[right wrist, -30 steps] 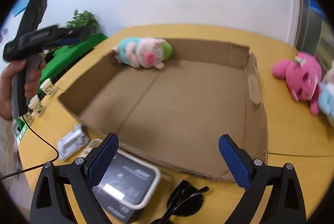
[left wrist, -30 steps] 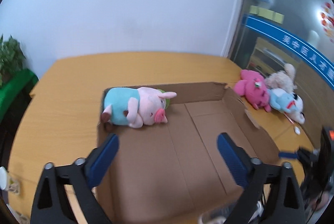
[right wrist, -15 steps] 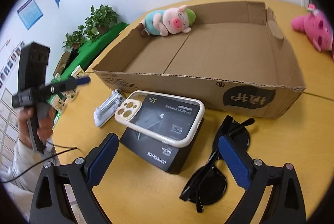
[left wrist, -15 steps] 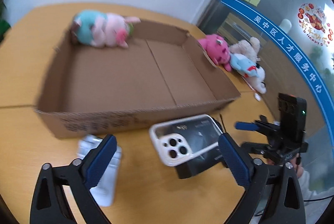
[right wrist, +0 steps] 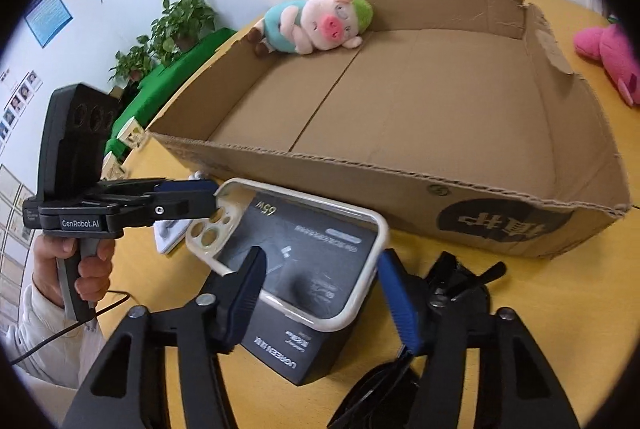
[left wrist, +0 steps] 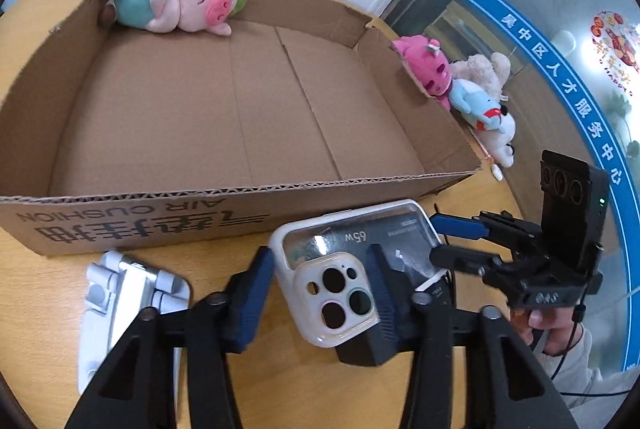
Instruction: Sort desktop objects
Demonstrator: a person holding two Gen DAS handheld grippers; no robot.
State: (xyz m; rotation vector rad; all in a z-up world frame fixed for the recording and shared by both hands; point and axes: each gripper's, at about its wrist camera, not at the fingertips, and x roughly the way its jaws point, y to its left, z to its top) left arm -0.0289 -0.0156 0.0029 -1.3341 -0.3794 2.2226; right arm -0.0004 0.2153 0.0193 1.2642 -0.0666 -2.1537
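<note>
Both views are bright and evenly lit, probably from overhead, with only soft shadows on the table (left wrist: pixel 328 389), a bit of glare on the clear phone case (left wrist: pixel 320 241), heavy fisheye bending plus black corners, and the close-up fingers (right wrist: pixel 248 293) looking slightly soft.

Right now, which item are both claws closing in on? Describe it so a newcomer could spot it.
Find the big cardboard box on the wooden table; just in front of its printed wall sits a black carton. Lying on that carton is the phone case: clear-backed, cream-rimmed, with round camera cutouts, unlike the folded white stand and sunglasses beside it.
</note>
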